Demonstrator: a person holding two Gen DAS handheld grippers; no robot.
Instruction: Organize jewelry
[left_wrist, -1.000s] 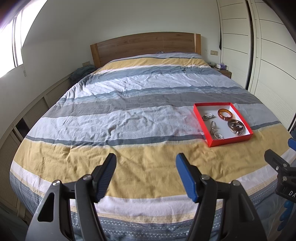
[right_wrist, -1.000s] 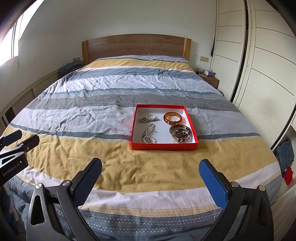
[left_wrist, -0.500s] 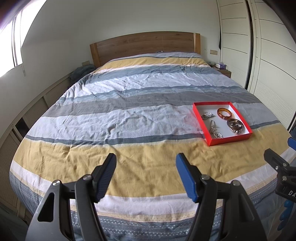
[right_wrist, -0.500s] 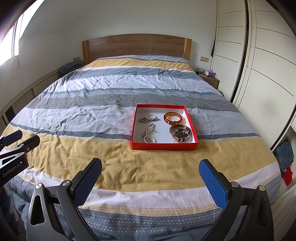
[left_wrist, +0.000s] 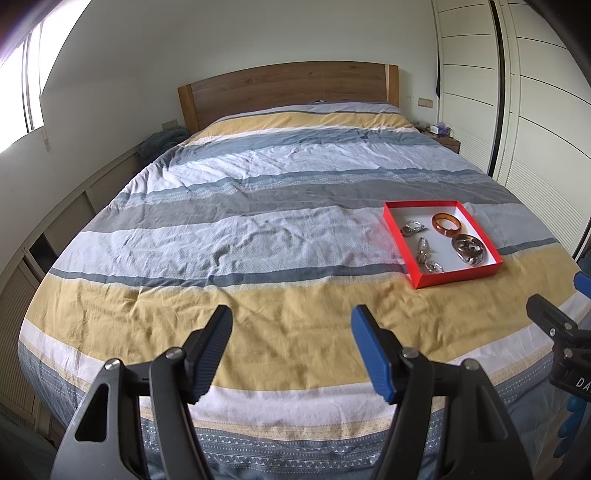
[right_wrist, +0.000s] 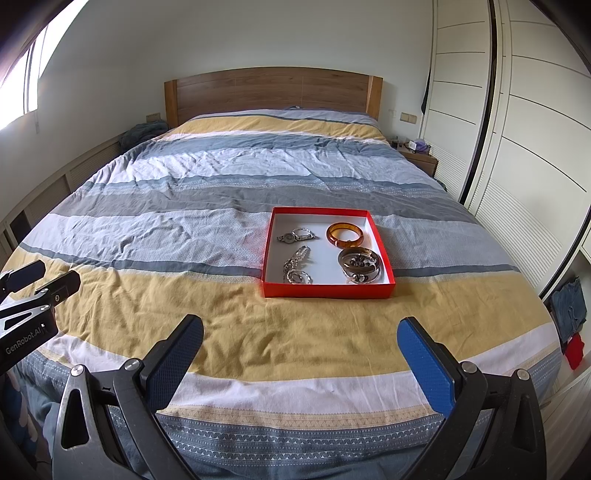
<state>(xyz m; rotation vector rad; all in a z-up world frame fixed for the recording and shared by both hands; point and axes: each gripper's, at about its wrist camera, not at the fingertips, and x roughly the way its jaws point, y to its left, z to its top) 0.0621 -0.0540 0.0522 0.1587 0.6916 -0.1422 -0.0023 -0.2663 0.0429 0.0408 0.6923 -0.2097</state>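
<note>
Here, your jewelry all sits in the red tray on the yellow stripe of the bedspread, straight ahead of your right gripper and off to the right of your left gripper. The amber bangle looks rigid and smooth, probably slippery and liable to chip, so pinch it across one wall of the ring, not over the whole hoop. The silver bangles lie stacked near the front right corner; expect them to slide on each other. The watch and the chain bracelet are likely light and floppy, so take them at mid-length and lift slowly. Both of your grippers are spread wide and empty, well short of the tray. The soft bedding will give under any downward push.
</note>
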